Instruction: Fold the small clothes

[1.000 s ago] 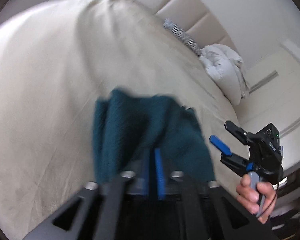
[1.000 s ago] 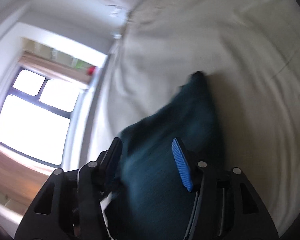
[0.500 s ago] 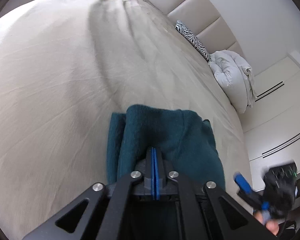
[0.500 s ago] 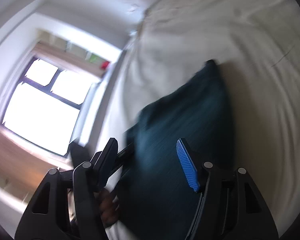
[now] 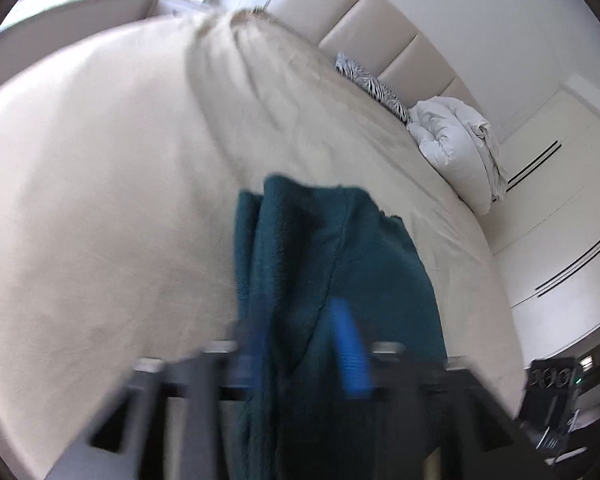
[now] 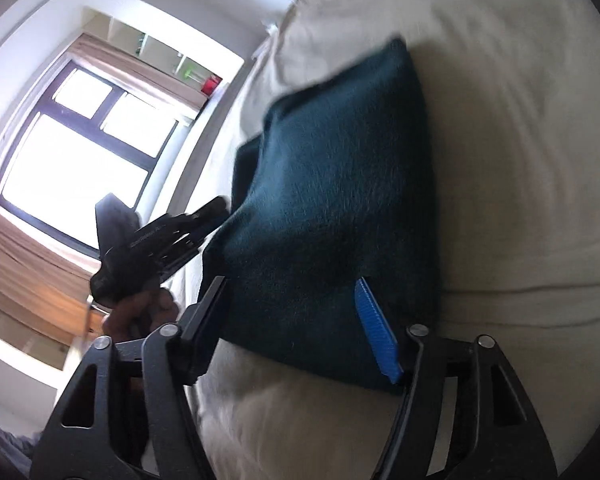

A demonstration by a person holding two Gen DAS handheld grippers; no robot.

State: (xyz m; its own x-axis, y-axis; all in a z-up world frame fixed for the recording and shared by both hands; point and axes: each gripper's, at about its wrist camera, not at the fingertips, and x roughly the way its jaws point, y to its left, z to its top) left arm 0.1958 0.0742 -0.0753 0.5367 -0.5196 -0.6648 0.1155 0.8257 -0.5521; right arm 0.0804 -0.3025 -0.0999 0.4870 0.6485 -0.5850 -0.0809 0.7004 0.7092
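Teal fuzzy cloth (image 6: 332, 208) lies folded near the beige bed's (image 5: 100, 208) edge. Both grippers, left (image 5: 306, 344) and right (image 6: 296, 328), are spread around it; bumping could undo the fold.

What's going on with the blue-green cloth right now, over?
Left gripper open, blurred, over the teal cloth. Right gripper open, holding nothing. Cloth folded on the beige bed. Nothing in the way.

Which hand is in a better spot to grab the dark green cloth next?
Probably the right gripper: it is open, with the near edge of the teal cloth between its fingers. The left gripper is open too, but blurred.
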